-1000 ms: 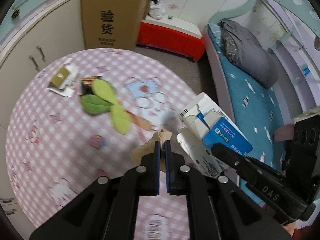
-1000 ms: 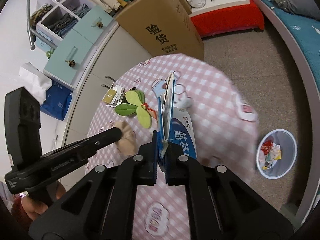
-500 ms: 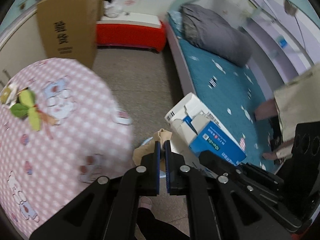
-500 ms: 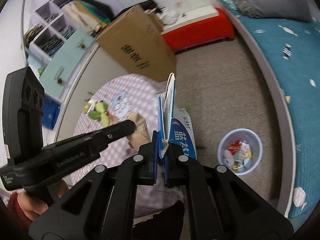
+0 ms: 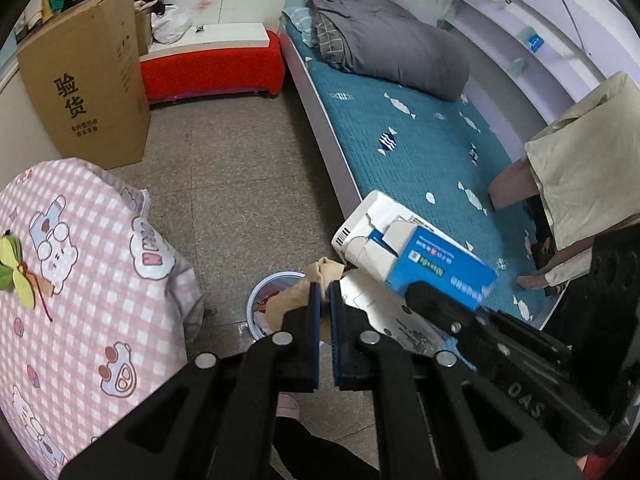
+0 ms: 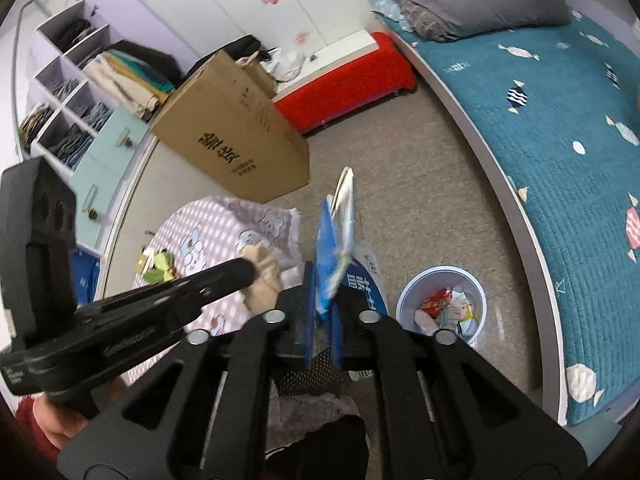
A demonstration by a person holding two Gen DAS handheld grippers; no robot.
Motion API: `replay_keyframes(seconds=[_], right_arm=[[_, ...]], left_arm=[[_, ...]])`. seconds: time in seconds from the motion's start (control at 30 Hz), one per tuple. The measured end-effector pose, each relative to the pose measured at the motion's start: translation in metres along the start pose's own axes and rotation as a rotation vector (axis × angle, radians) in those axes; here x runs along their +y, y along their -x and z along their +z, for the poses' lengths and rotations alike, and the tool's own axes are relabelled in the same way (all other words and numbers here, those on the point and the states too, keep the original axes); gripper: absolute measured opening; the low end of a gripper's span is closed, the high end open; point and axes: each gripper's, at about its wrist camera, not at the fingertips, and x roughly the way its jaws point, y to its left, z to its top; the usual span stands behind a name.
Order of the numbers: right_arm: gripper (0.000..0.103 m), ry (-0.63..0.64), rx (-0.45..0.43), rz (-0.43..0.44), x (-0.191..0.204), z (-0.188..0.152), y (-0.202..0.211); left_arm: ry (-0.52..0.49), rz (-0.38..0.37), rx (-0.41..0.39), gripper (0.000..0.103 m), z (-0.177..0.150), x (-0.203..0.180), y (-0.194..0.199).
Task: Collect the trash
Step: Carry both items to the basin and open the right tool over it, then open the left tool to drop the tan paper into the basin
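Both grippers have swung off the tabletop (image 5: 80, 280) toward the trash bin (image 6: 442, 308) on the floor. Left gripper (image 5: 325, 300) pinches crumpled brown paper (image 5: 326, 274); right gripper (image 6: 322, 292) pinches the torn blue-white box (image 6: 332, 240) beside the bin.

Black left gripper (image 5: 325, 300) (blue-lined fingers (image 5: 314, 312), silver screws (image 5: 281, 337)).

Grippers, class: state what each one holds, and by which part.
The left gripper pinches a crumpled beige wad by its near end. The right gripper clamps a torn blue-and-white carton by its flattened lower edge.
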Motion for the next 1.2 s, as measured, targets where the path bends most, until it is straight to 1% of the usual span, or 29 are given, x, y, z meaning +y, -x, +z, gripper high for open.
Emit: replay_keyframes(seconds=[0.03, 0.07, 0.37, 0.7, 1.07, 1.2], right_arm=[[0.044, -0.013, 0.000, 0.003, -0.003, 0.002, -0.001], [0.063, -0.019, -0.012, -0.016, -0.007, 0.004, -0.001], [0.063, -0.019, -0.027, -0.033, -0.012, 0.007, 0.006], [0.063, -0.047, -0.064, -0.092, -0.027, 0.005, 0.022], [0.064, -0.079, -0.099, -0.149, -0.039, -0.001, 0.038], [0.065, -0.095, -0.109, -0.160, -0.040, -0.004, 0.043]], left_arm=[[-0.003, 0.003, 0.002, 0.004, 0.002, -0.001, -0.001], [-0.005, 0.002, 0.005, 0.004, 0.003, -0.002, -0.002], [-0.031, 0.002, 0.036, 0.005, 0.016, -0.011, -0.016], [-0.089, -0.019, 0.062, 0.005, 0.024, -0.036, -0.030], [-0.146, -0.025, 0.070, 0.005, 0.027, -0.056, -0.036], [-0.160, -0.025, 0.066, 0.007, 0.026, -0.060, -0.035]])
